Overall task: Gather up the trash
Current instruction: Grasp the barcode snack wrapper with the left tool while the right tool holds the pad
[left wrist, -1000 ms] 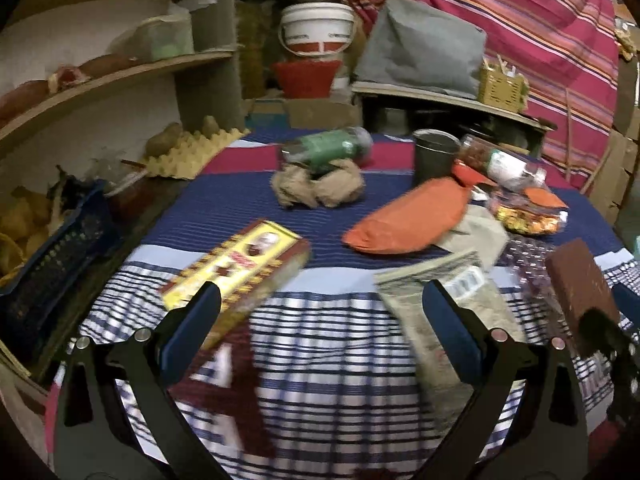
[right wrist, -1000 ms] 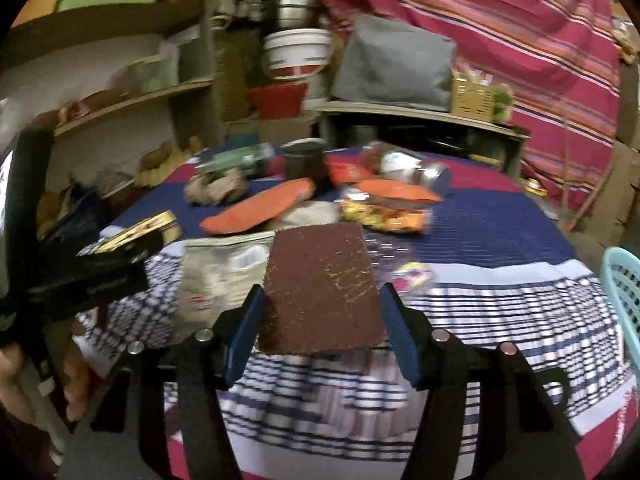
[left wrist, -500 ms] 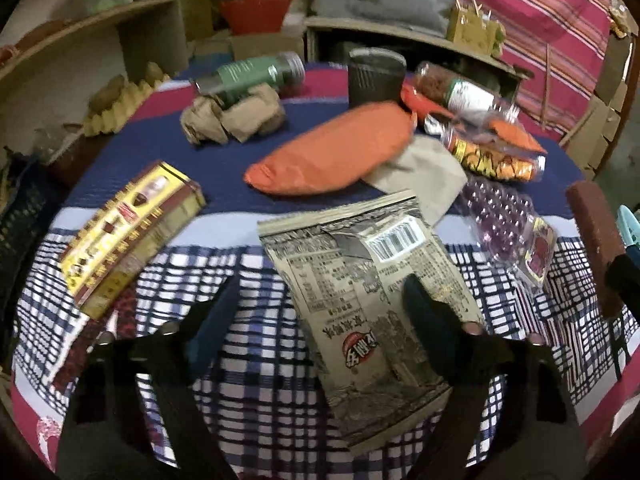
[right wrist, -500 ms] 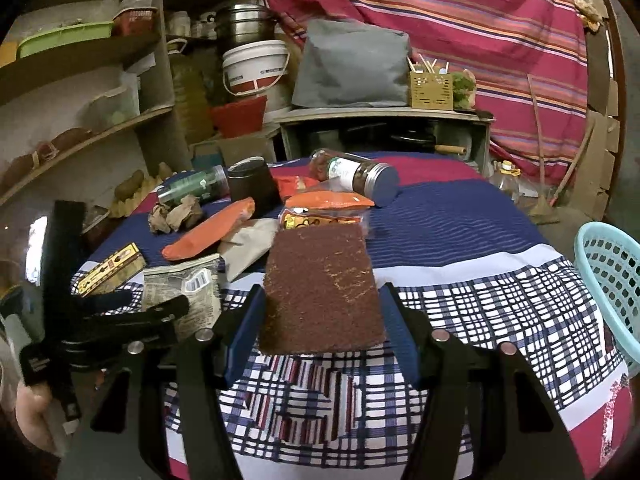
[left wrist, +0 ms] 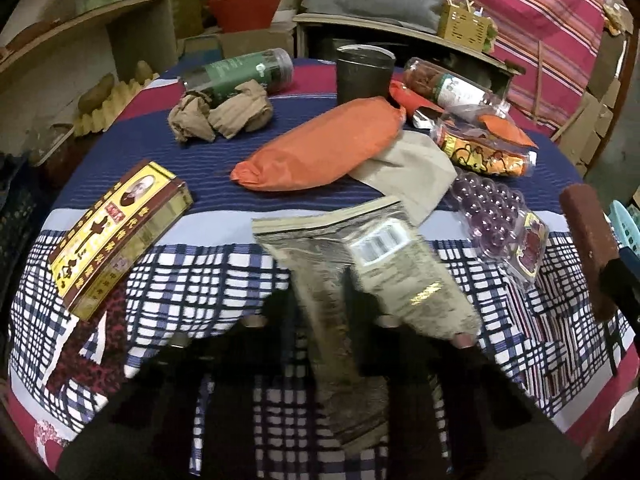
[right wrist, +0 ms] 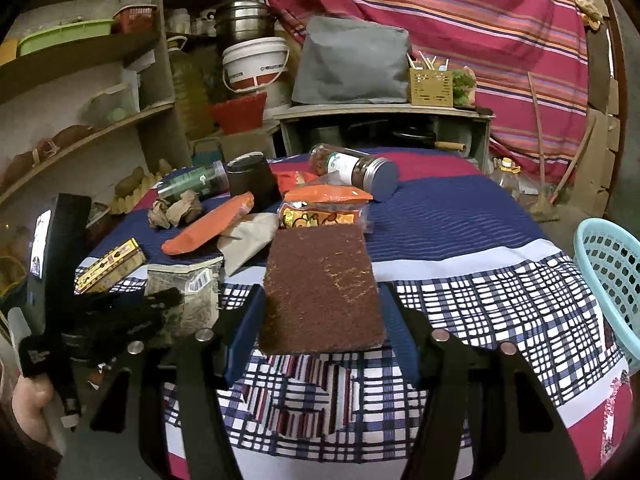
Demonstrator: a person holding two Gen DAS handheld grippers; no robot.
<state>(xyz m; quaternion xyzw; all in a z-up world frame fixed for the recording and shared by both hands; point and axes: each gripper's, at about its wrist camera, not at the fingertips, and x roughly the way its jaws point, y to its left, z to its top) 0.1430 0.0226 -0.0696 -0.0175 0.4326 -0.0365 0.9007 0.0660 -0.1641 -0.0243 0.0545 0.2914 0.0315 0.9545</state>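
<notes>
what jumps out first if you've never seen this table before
The brown scouring pad fills the middle of the right wrist view, clamped between the right gripper fingers above the checked tablecloth. In the left wrist view, the left gripper pinches a crinkled grey-gold snack bag at the near table edge. Behind it lies a bright orange packet, and a turquoise basket sits off the table's right side.
</notes>
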